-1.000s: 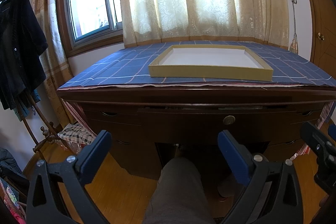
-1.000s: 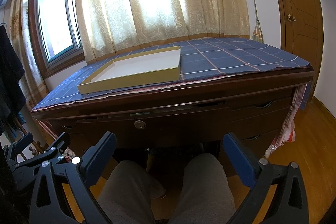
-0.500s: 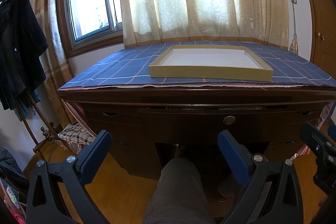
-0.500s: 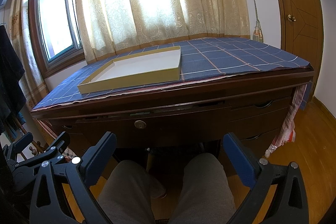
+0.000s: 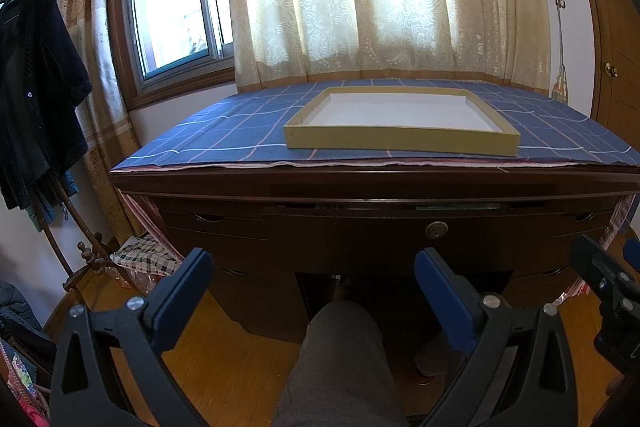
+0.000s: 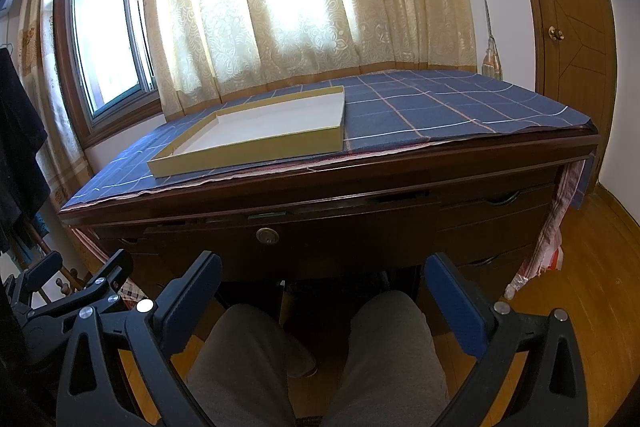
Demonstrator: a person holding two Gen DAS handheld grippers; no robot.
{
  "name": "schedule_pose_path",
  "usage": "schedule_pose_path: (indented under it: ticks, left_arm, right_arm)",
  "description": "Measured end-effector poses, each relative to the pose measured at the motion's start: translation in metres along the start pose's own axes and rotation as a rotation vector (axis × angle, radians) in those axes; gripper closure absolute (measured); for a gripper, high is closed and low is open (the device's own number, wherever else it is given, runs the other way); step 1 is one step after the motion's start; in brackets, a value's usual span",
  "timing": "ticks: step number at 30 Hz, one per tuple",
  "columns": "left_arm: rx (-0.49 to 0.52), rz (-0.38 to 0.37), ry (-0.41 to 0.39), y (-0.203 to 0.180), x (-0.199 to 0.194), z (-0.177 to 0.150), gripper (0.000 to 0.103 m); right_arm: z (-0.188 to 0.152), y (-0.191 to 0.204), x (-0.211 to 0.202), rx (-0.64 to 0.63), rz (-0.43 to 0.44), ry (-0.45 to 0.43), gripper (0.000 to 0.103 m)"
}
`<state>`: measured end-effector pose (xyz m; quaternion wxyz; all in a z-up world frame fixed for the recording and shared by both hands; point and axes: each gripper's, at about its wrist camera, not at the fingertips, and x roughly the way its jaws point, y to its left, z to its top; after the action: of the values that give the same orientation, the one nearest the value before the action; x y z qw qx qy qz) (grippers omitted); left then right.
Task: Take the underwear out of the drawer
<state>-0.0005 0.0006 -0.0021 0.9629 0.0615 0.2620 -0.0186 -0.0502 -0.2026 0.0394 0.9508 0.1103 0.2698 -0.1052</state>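
A dark wooden desk stands ahead, its middle drawer [image 5: 384, 227] [image 6: 320, 231] closed, with a round lock on its front. No underwear shows in either view. My left gripper [image 5: 314, 287] hangs open below the drawer, over a person's grey-trousered knee [image 5: 340, 347]. My right gripper [image 6: 324, 291] is open too, above both knees [image 6: 316, 347], holding nothing. Each gripper shows at the edge of the other's view: the right gripper [image 5: 608, 291], the left gripper [image 6: 72, 287].
A shallow tan box lid [image 5: 400, 131] [image 6: 256, 135] with a white inside lies on the blue checked cloth [image 5: 224, 135] covering the desk top. Side drawers [image 6: 496, 215] flank the kneehole. A coat rack with dark clothes [image 5: 36, 99] stands left, a wooden door [image 6: 568, 39] right.
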Motion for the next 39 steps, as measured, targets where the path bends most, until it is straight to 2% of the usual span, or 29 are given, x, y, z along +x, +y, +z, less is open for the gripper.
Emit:
schedule_pose_path:
  ticks: [22,25,29,30,32,35,39]
  left_arm:
    - [-0.004,0.001,-0.009,0.001,0.0,-0.001,0.001]
    - [-0.027,-0.012,-0.041,0.009,0.001,-0.001,0.001]
    - [-0.072,0.004,-0.09,0.021,0.011,-0.002,0.001]
    - [-0.074,0.007,-0.096,0.023,0.017,-0.003,0.001]
    - [-0.062,0.021,-0.093,0.025,0.028,-0.004,0.001]
    - [-0.037,0.016,-0.084,0.023,0.047,-0.006,0.001]
    - [0.011,0.0,-0.13,0.016,0.07,-0.009,0.001]
  right_arm:
    - [0.0,-0.002,0.004,0.01,0.01,0.006,0.001]
    - [0.003,-0.008,0.004,0.022,0.029,-0.037,0.001]
    - [0.005,-0.019,0.001,0.018,0.011,-0.188,0.001]
    - [0.005,-0.02,0.004,0.012,-0.008,-0.201,0.001]
    - [0.006,-0.023,0.018,0.006,-0.044,-0.166,0.001]
    - [0.01,-0.034,0.043,0.026,-0.052,-0.108,0.001]
    - [0.011,-0.045,0.08,0.011,-0.048,-0.079,0.001]
